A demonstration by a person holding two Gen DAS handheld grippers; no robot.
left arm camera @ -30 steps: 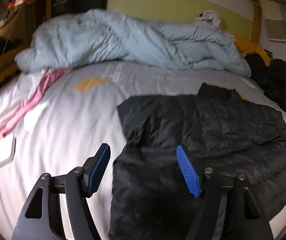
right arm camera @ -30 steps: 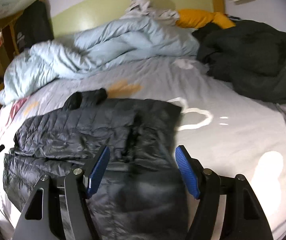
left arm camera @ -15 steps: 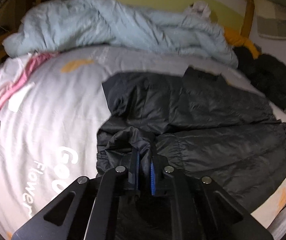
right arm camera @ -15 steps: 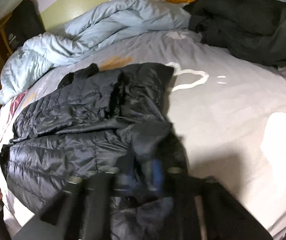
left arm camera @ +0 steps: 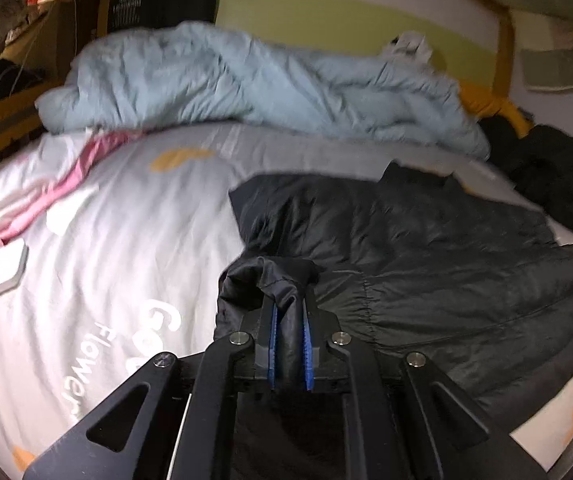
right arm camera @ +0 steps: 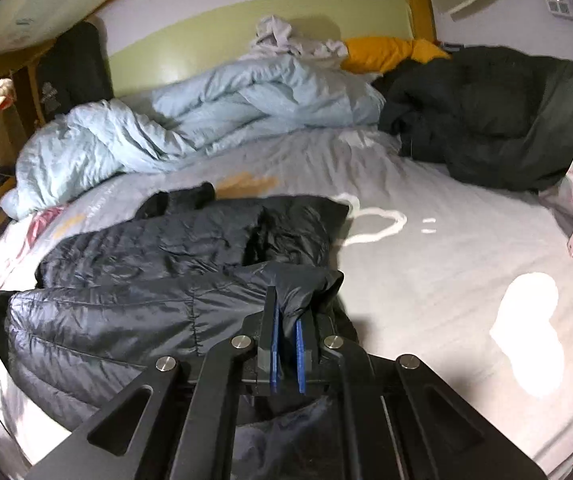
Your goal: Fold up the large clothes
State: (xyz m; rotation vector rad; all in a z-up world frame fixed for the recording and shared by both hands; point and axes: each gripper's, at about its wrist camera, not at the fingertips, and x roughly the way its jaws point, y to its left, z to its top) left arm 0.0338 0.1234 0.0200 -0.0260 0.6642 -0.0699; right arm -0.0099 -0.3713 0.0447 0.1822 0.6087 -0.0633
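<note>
Jaws of the left gripper (left arm camera: 289,314) and right gripper (right arm camera: 286,318) have just closed, pinching the black puffer jacket's (left arm camera: 438,256) hem corners nearest the bed's (left arm camera: 126,240) foot; light, slippery, soft.

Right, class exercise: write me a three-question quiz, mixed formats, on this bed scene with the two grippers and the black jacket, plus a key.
1. True or false: the left gripper is shut on the black puffer jacket.
2. Multiple choice: what does the right gripper pinch? A. the light blue duvet B. a fold at the jacket's near edge C. nothing
3. Fill in: the yellow garment lies at the ____ end of the bed, beside the duvet.

Key: 1 true; 2 B; 3 far.
</note>
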